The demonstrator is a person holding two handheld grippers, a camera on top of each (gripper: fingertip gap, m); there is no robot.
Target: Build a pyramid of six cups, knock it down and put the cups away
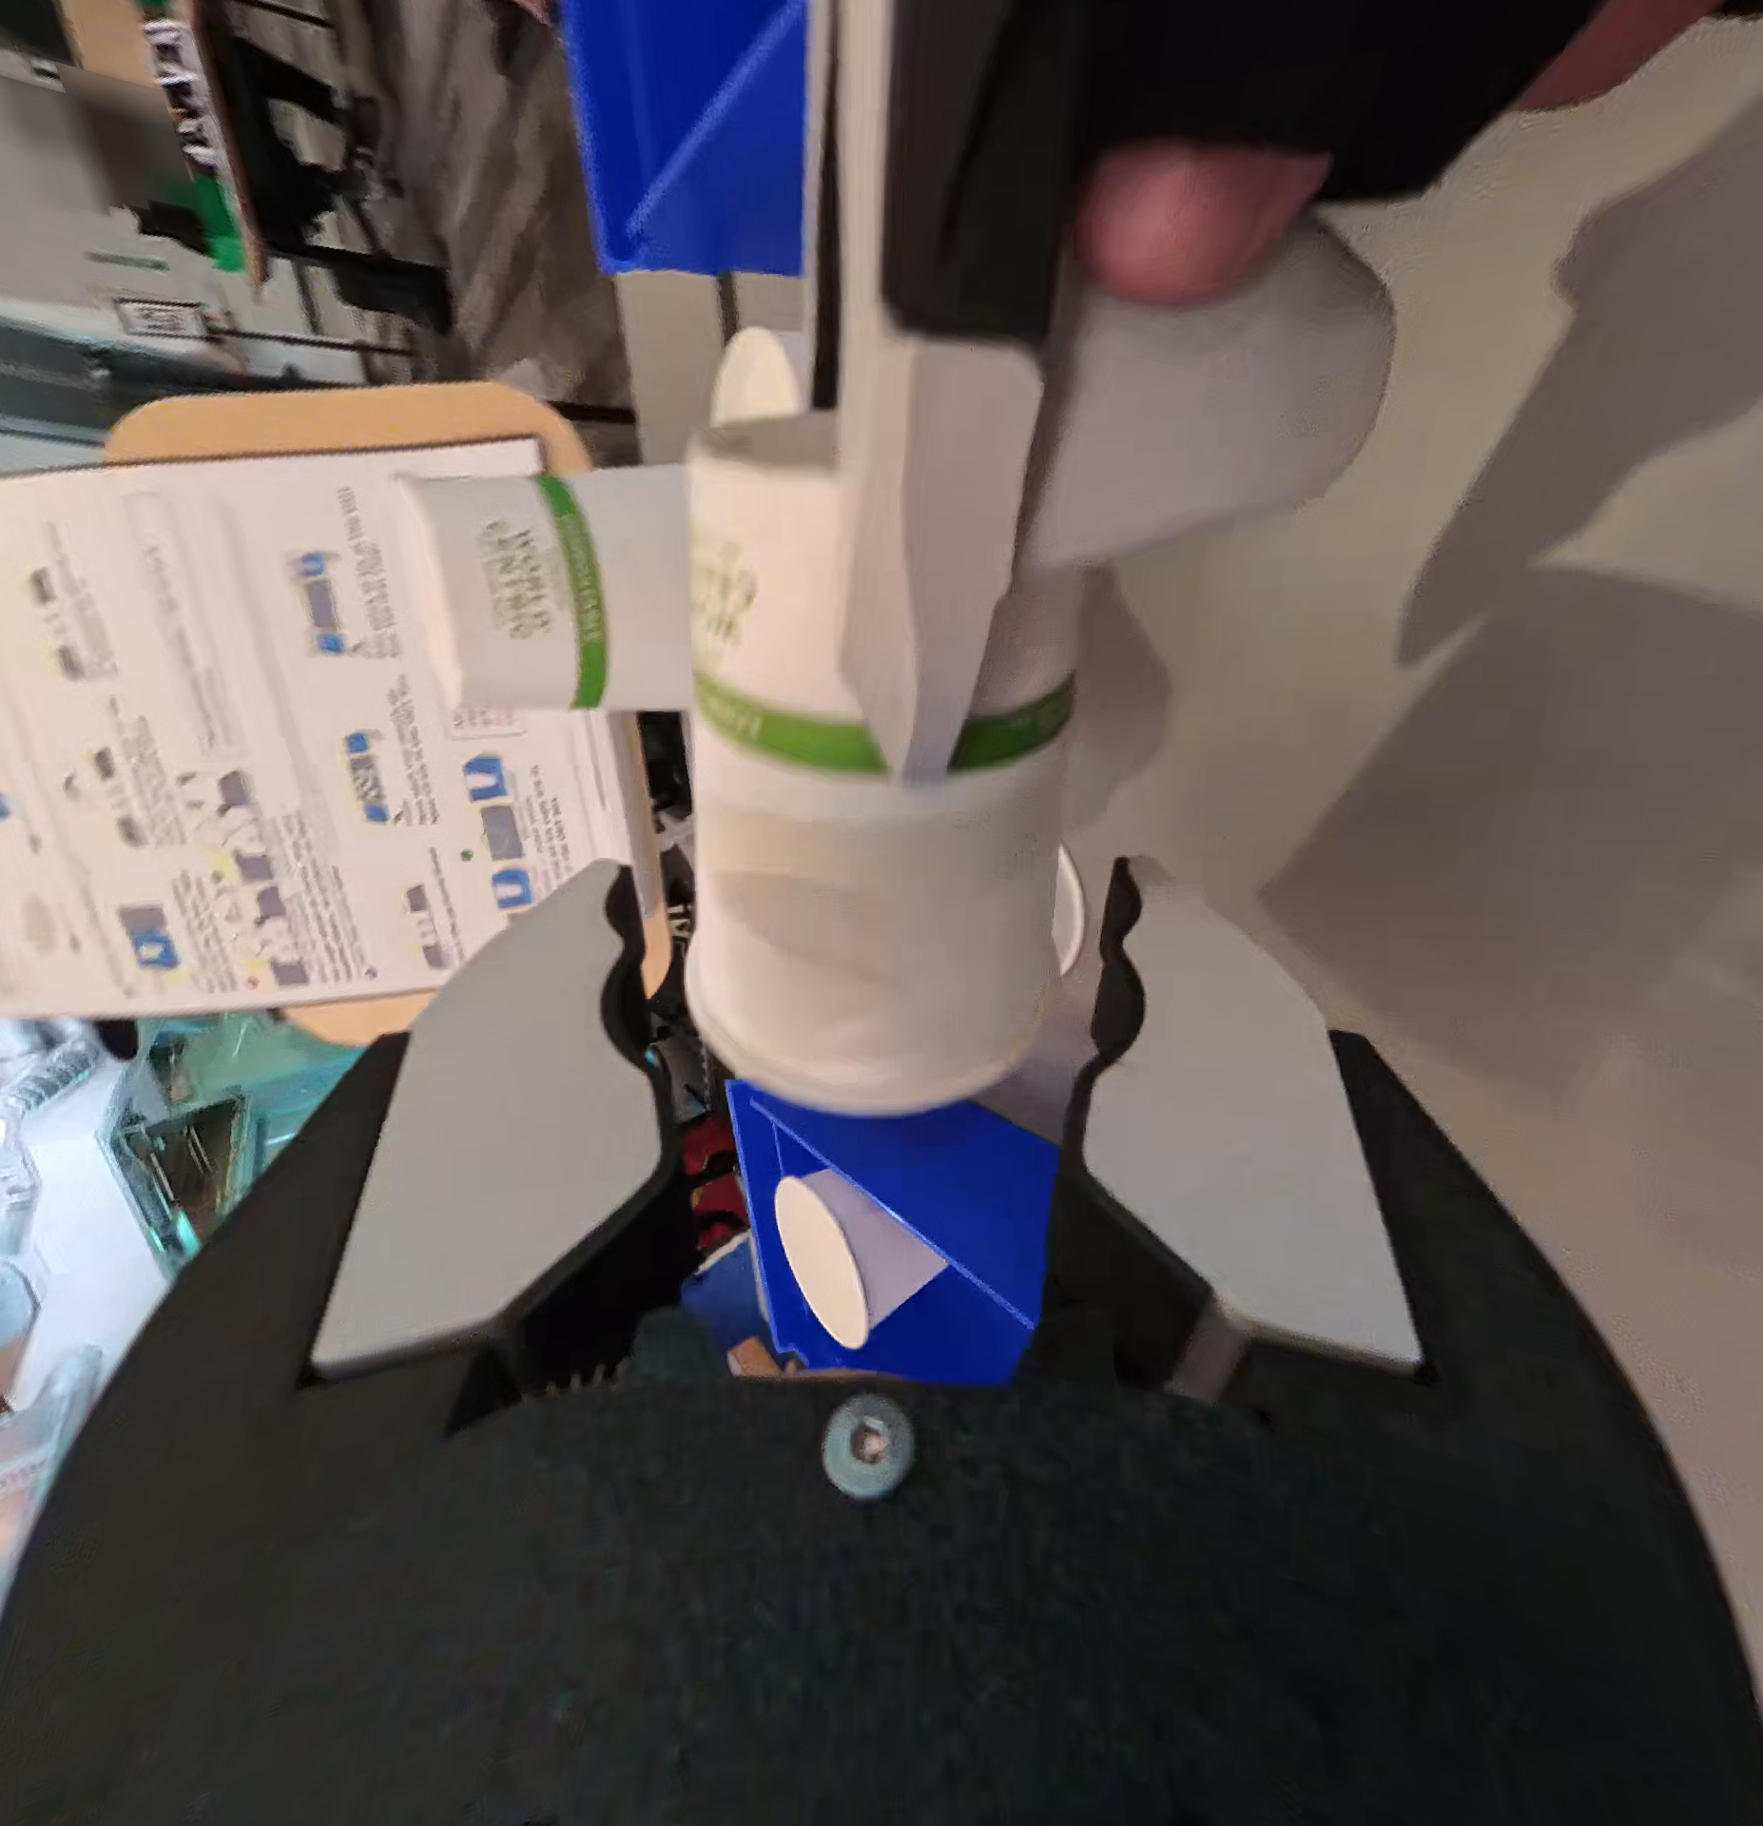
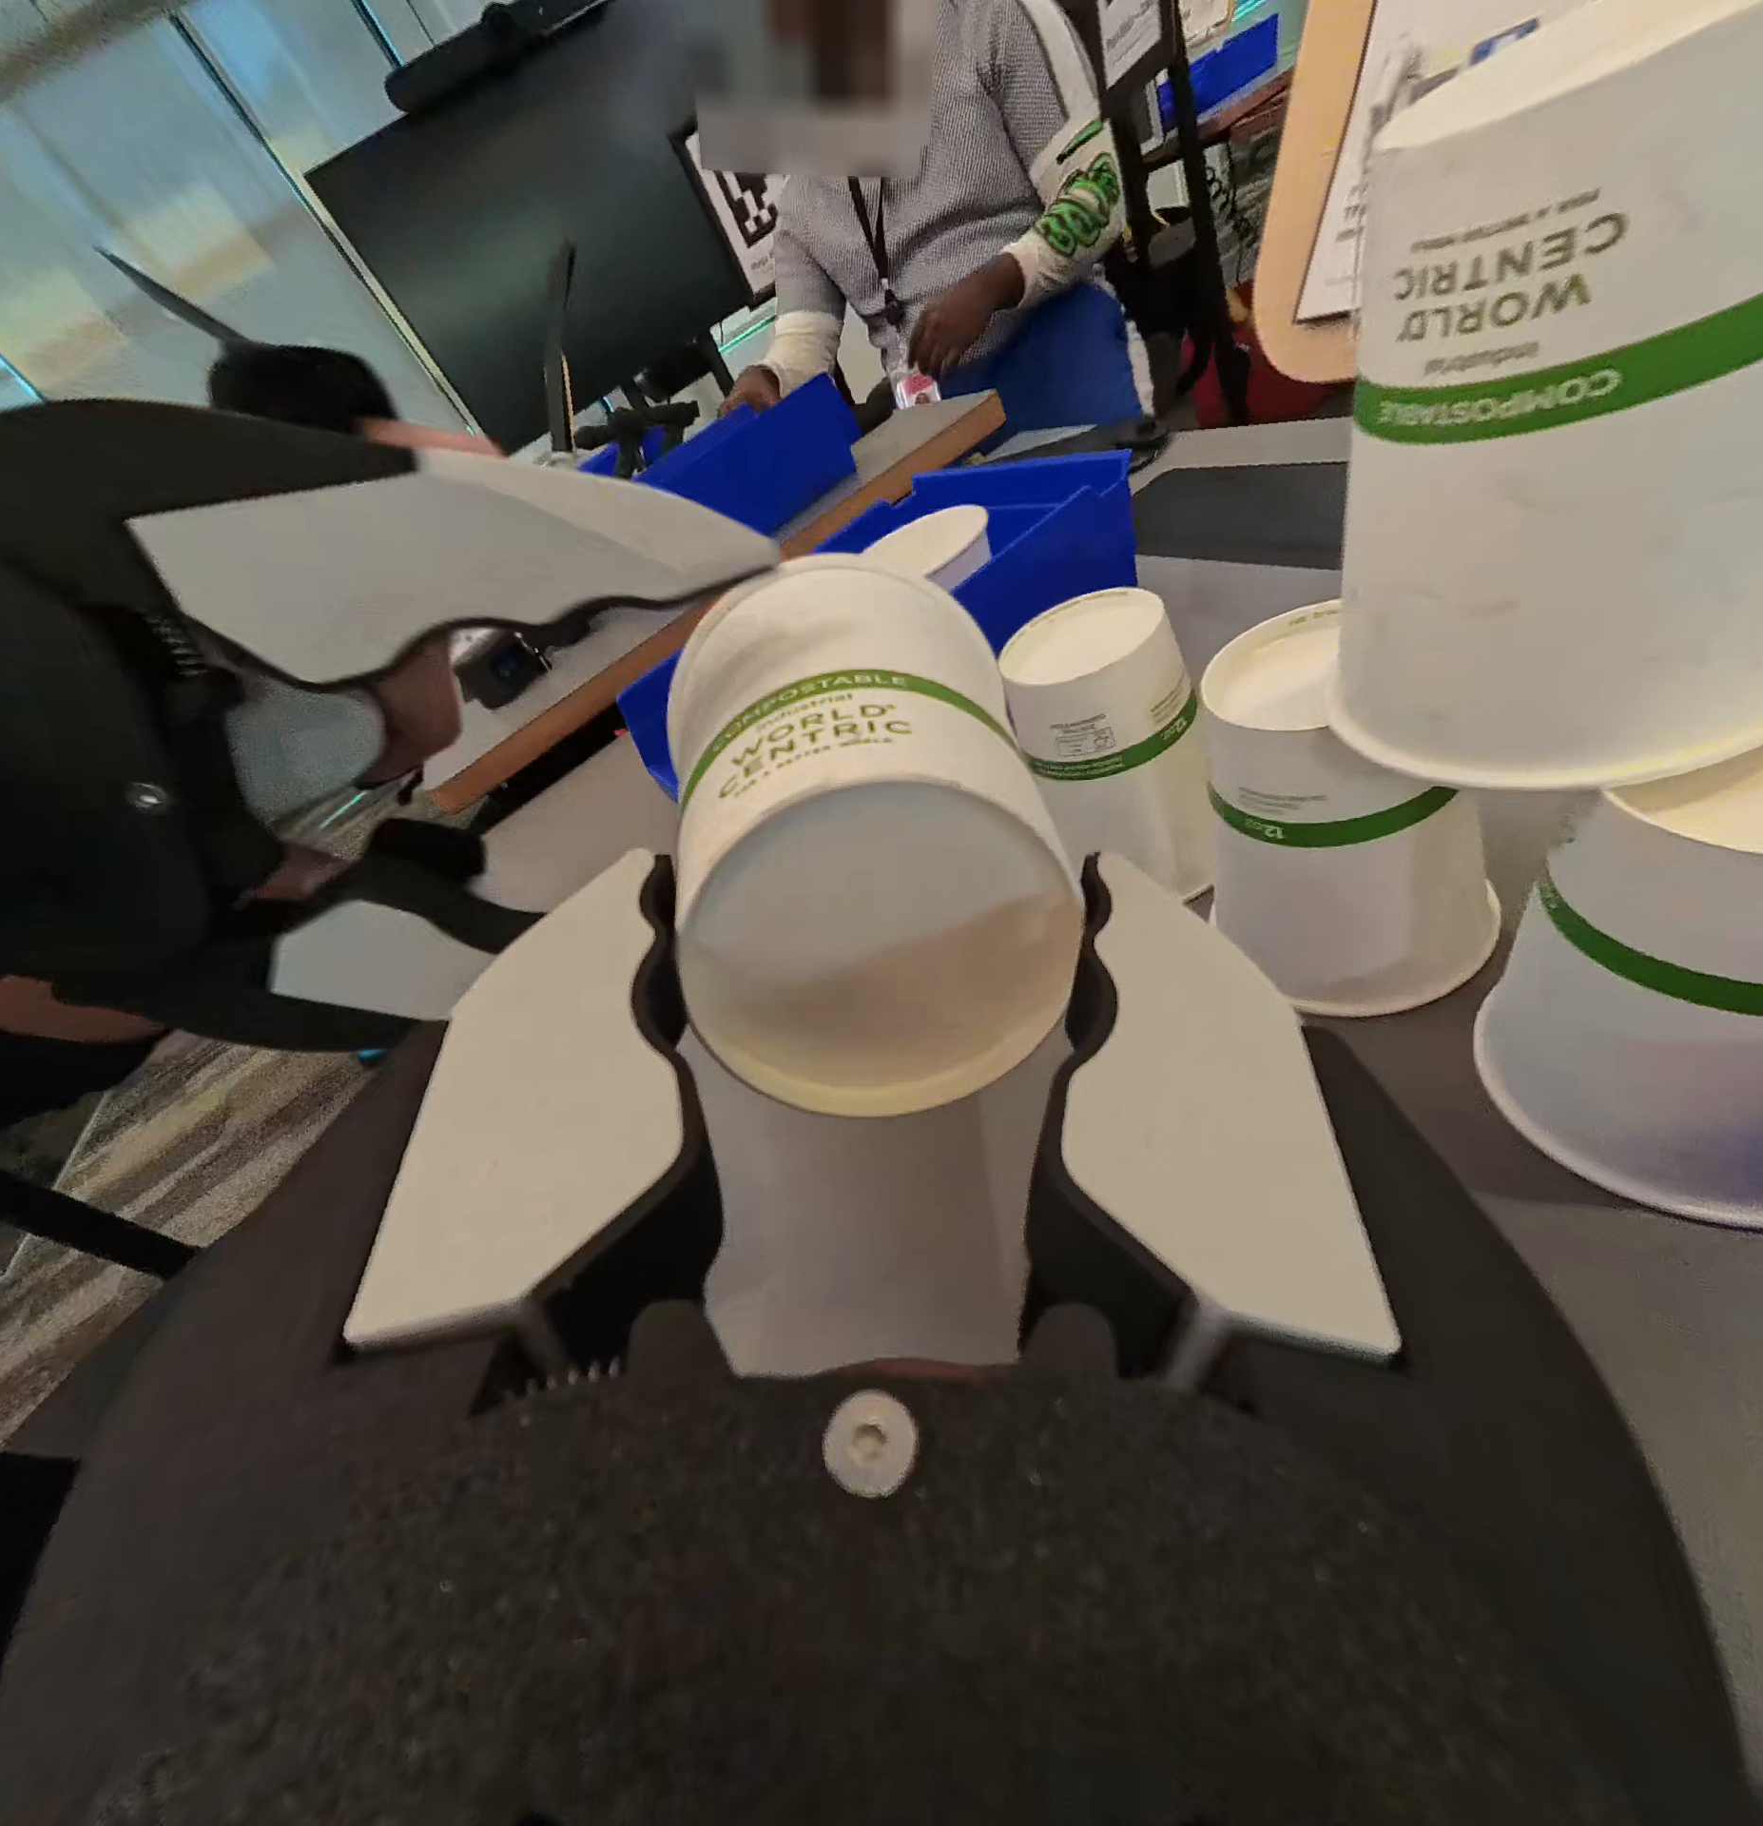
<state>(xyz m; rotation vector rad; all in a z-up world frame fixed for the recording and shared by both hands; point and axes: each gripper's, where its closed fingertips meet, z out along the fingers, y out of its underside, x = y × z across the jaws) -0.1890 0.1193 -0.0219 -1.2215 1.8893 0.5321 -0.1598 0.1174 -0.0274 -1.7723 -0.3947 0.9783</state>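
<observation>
Six cups showed in the right wrist view, all white tapered paper with one green band. The held cup (image 2: 858,790) lay on its side above the counter (image 2: 1599,1334), its open mouth towards the camera.

Left of the held cup was the left gripper (image 2: 581,632), one of two grippers, each with a black grainy body. Its upper finger (image 2: 443,563), a flat grey plate with a wavy black inner edge, reached to the held cup's closed end. In its own view its two fingers stood wide apart on either side of that end, with a gap at each side and nothing gripped.

The right gripper (image 2: 878,870) had its two grey fingers closed against the held cup's sides near the rim, carrying it.

Behind the held cup stood a blue plastic bin (image 2: 1055,553) with one cup (image 2: 942,543) inside; how that cup sat, I could not tell. Farther back were a dark monitor (image 2: 522,227) and a person (image 2: 947,198) at another counter.

Right of the held cup two cups (image 2: 1105,731) (image 2: 1342,840) stood mouth-down on the counter, just beside each other. Farther right a base cup (image 2: 1648,1037), also mouth-down, carried a top cup (image 2: 1569,474), which sat tilted on it, mouth-down too.
</observation>
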